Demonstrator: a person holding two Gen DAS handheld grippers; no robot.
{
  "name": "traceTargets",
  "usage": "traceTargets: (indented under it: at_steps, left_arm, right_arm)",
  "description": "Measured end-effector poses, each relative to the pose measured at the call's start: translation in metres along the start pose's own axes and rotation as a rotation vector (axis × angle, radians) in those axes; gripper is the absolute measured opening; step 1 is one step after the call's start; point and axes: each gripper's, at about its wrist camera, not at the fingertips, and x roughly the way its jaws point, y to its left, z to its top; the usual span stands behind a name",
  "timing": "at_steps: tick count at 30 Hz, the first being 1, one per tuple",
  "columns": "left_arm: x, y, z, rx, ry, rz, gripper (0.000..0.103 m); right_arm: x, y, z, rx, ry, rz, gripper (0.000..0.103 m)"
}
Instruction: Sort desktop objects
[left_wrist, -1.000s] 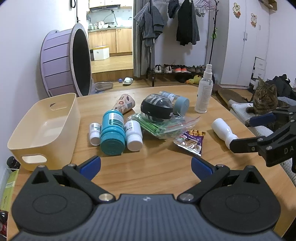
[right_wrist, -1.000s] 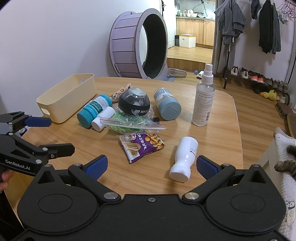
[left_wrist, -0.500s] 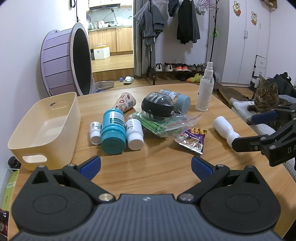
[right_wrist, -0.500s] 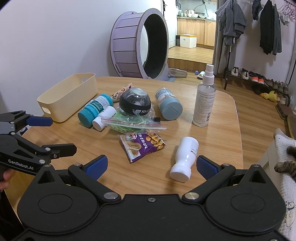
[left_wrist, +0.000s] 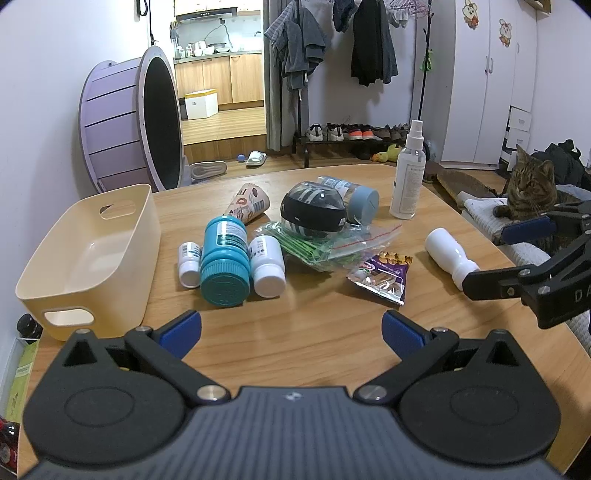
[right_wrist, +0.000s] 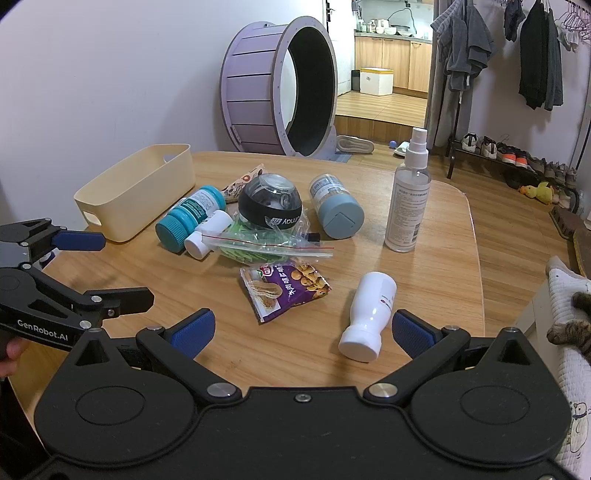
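Wooden table (left_wrist: 295, 332) filled most of both views, with a purple cat wheel (left_wrist: 125, 122) against the wall at upper left and a tabby cat (left_wrist: 532, 188) watching from the right edge of the left wrist view.

Left gripper (left_wrist: 291, 326) sat at the bottom center of its own frame, jaws spread wide, nothing between them. Right gripper (right_wrist: 301, 326) was the same deal, released and holding nothing, low in its frame. Each one also showed up in the other's view: the right at mid right, the left at lower left.

Stuff to sort was clumped mid-frame. A beige bin (left_wrist: 92, 251) sat at the left, nothing in it. Just right of it lay a teal bottle (left_wrist: 223, 266) on its side, squeezed between two small white bottles (left_wrist: 266, 266), touching both. Behind those were a black ball (left_wrist: 314, 212) resting on a zip bag (left_wrist: 325, 245) of green sticks, a grey-capped jar (left_wrist: 354, 199) on its side, and a paper cone (left_wrist: 247, 203). A spray bottle (left_wrist: 408, 177) stood upright toward the right. Closer in, a purple snack pack (right_wrist: 284, 290) lay flat, and a white bottle (right_wrist: 367, 319) lay on its side right by the right gripper's fingertip (right_wrist: 406, 326).
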Motion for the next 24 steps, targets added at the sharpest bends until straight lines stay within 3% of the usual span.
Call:
traceTargets:
  at_steps: [24]
  left_arm:
    - [0.0011,-0.002,0.0001,0.014,0.006,-0.003,0.103]
  right_arm:
    - [-0.0033,-0.0019,0.0003,-0.001,0.002,0.005,0.103]
